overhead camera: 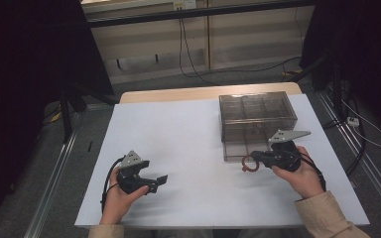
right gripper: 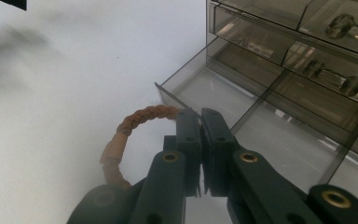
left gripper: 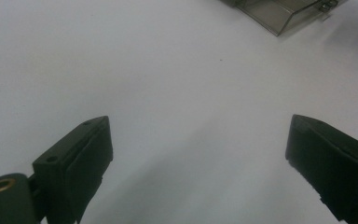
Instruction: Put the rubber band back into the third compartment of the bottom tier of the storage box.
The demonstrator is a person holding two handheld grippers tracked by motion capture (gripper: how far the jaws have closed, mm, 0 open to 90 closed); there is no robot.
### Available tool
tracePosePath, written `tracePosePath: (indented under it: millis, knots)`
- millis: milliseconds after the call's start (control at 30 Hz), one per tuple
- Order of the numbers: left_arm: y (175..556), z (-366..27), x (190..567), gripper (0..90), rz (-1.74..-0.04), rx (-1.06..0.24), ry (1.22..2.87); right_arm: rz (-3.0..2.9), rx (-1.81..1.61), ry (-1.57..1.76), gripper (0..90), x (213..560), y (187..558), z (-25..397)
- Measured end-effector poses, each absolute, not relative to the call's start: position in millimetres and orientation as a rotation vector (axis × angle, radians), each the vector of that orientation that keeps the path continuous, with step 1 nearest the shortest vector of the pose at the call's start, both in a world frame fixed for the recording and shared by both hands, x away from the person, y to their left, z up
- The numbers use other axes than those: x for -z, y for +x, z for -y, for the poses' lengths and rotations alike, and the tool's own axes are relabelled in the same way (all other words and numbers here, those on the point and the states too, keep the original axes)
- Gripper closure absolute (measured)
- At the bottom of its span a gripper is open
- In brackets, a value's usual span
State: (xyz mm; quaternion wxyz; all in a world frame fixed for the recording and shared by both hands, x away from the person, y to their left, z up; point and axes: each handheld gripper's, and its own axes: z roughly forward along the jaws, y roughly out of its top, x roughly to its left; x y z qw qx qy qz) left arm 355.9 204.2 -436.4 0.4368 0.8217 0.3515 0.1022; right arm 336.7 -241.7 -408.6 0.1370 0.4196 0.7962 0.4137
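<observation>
Reddish-brown braided bracelet point(right gripper: 121, 135), a curved loop, pinched in the right gripper point(right gripper: 200, 116) near the table's point(overhead camera: 188, 129) right edge, just beside the smoky clear drawer box's point(overhead camera: 258, 116) open drawer, left gripper point(left gripper: 198, 149) spread wide near the front edge, holding nothing

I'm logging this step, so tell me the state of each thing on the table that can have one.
Left tool: open, holding nothing, above the bare table.
Right tool: shut on the braided ring.
Braided ring: held up beside the open drawer.
Lowest drawer: pulled open.
Drawer box: upper drawers shut.
</observation>
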Motion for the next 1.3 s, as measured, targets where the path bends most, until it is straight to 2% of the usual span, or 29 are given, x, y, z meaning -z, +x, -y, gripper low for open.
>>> tracePosePath:
  millis: [1300]
  knots:
    - [357, -207, 436, 7.4, -0.877, -0.244, 2.047, -2.317, -1.087, 1.29, 87.6, 401, 356, 262]
